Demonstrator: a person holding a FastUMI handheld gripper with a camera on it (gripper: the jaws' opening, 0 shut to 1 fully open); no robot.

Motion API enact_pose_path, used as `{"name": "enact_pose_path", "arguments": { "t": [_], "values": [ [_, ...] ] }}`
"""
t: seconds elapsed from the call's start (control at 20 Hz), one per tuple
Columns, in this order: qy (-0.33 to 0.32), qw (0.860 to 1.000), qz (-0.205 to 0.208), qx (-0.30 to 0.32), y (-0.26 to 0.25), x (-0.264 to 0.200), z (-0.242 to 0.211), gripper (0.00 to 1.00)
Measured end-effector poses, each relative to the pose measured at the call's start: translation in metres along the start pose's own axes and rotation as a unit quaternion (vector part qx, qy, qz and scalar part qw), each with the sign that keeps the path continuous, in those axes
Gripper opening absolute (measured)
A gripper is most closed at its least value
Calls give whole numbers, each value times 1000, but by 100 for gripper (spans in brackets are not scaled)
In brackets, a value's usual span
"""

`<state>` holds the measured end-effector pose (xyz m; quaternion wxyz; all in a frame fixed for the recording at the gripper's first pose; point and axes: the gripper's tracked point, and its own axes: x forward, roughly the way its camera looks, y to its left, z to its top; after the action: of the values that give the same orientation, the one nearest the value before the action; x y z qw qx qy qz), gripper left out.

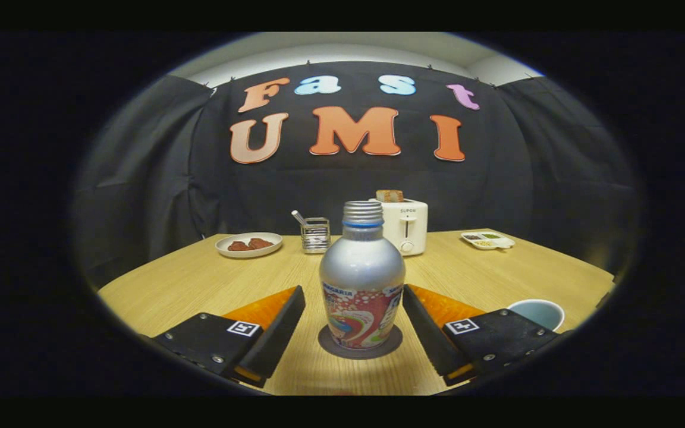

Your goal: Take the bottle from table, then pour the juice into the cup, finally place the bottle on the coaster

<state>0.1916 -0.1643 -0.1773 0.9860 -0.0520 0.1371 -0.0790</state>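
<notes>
A silver bottle [361, 279] with a ribbed screw cap and a red printed label stands upright on a dark round coaster [360, 343] on the wooden table. My gripper [354, 324] is open, its two fingers standing on either side of the bottle's lower half with a small gap on each side, touching nothing. A pale blue cup [537, 311] sits on the table to the right, just beyond the right finger, partly hidden behind it.
At the far side of the table [200, 279] stand a white toaster [405, 224] with bread in it, a small wire holder [315, 234], a plate [249, 244] with brown food at the left, and a divided white dish [487, 239] at the right.
</notes>
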Motion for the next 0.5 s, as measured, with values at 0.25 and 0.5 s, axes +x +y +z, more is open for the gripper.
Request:
{"name": "enact_pose_path", "arguments": {
  "t": [0.25, 0.5],
  "values": [
    [-24, 999, 14, -26, -2, -34, 16, 97],
    [-55, 998, 24, 8, 5, -68, 41, 97]
  ]
}}
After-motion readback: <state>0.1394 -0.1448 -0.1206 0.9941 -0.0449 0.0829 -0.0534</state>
